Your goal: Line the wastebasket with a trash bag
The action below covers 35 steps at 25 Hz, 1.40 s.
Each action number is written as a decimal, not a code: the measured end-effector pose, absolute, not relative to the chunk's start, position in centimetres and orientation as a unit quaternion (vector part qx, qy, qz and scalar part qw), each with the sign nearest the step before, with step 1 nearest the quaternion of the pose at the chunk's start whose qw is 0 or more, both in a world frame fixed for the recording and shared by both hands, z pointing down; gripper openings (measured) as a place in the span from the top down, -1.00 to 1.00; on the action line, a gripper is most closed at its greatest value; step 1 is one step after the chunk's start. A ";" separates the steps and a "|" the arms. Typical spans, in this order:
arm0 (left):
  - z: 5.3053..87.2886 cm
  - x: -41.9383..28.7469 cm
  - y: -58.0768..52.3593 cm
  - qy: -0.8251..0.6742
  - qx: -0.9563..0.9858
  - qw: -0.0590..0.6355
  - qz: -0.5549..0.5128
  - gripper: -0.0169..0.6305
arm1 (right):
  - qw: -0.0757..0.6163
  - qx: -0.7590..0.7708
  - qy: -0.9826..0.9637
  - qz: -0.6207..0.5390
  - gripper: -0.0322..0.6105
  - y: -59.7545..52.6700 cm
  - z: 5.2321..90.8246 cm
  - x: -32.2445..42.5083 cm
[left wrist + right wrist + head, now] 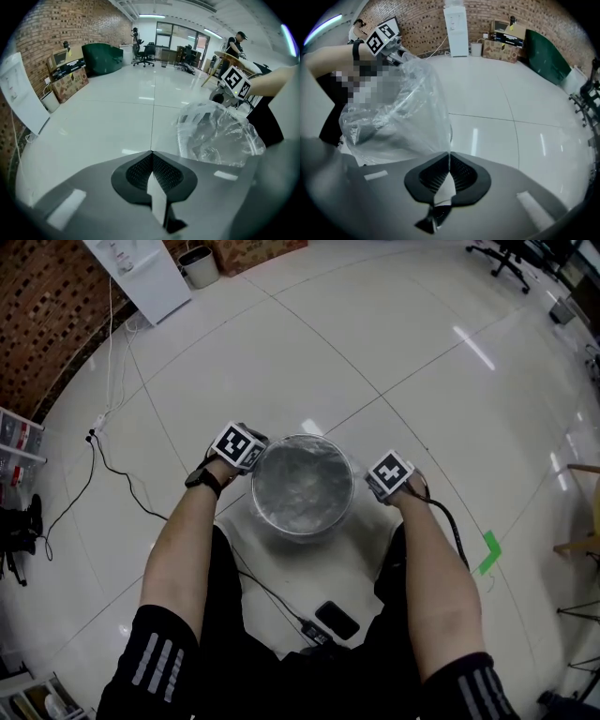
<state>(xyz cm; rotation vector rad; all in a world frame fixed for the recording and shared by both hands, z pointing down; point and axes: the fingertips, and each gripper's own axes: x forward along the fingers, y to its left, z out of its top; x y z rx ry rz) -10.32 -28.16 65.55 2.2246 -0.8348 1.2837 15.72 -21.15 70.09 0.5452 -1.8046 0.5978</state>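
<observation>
The wastebasket (302,532) is stood on the tiled floor (394,362), but it's mostly hidden by the clear trash bag (302,479) crumpled over its mouth. The left gripper (152,161) is pressed together, with the bag just beside it and nothing seen in it. The bag's film edge is pinched by the right gripper (449,157).

Open office-style workspace: brick wall (422,26), office chairs (149,48), glossy floor (375,343).
</observation>
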 end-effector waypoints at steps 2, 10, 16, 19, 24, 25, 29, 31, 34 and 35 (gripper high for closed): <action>65.8 -10.5 -28.2 -0.306 0.802 0.220 0.462 0.97 | 0.548 0.214 -0.771 0.245 0.88 -20.7 70.9 14.8; 66.7 -11.6 -28.6 -0.330 0.791 0.213 0.469 0.89 | 0.518 0.199 -0.793 0.251 0.85 -19.8 72.0 11.9; 64.0 -12.9 -28.7 -0.345 0.793 0.209 0.457 0.76 | 0.516 0.216 -0.791 0.245 0.53 -21.2 68.8 13.7; 61.3 -13.8 -28.3 -0.350 0.793 0.198 0.458 0.76 | 0.508 0.205 -0.807 0.222 0.52 -22.0 66.0 14.2; 57.5 -14.1 -24.3 -0.302 0.809 0.177 0.472 0.72 | 0.504 0.199 -0.812 0.218 0.52 -21.2 61.9 15.6; 57.1 -14.1 -22.9 -0.280 0.812 0.172 0.481 0.69 | 0.505 0.192 -0.815 0.210 0.52 -20.8 61.0 15.8; 57.3 -14.2 -16.9 -0.206 0.813 0.165 0.518 0.51 | 0.511 0.147 -0.829 0.175 0.42 -18.2 57.8 15.3; 58.3 -14.4 -14.3 -0.180 0.807 0.172 0.535 0.43 | 0.501 0.125 -0.836 0.184 0.36 -16.5 57.6 14.3; 61.0 -15.2 -10.8 -0.148 0.781 0.178 0.579 0.32 | 0.510 0.091 -0.832 0.198 0.29 -13.6 59.0 13.0; 61.8 -15.4 -9.7 -0.140 0.772 0.183 0.592 0.26 | 0.525 0.079 -0.824 0.197 0.28 -12.6 59.9 13.0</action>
